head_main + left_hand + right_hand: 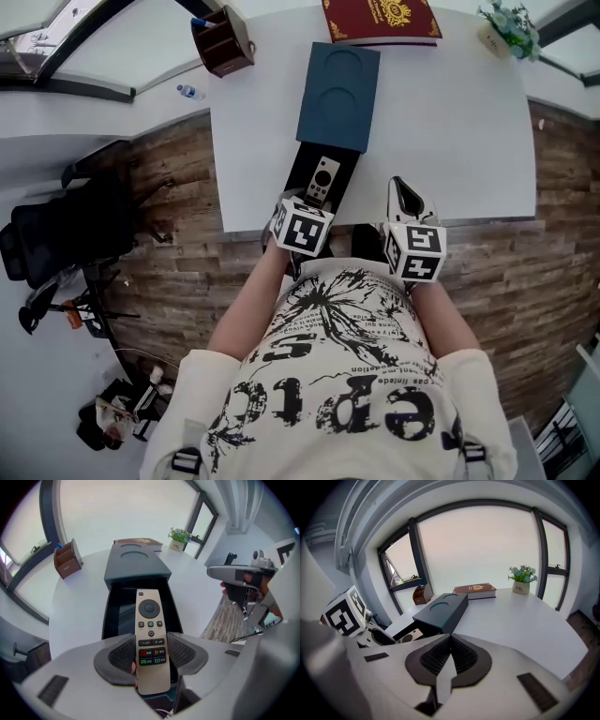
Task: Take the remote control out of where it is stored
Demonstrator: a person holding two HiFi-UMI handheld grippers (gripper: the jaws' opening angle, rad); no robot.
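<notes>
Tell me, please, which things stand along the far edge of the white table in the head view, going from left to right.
wooden organizer → red book → potted plant

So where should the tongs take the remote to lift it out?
By the long side edges of the remote at the near end, coming in along its length from the table front. It is slim and lined up with the black tray, far end pointing away. The left tongs are shut there, beside the coloured buttons.
</notes>
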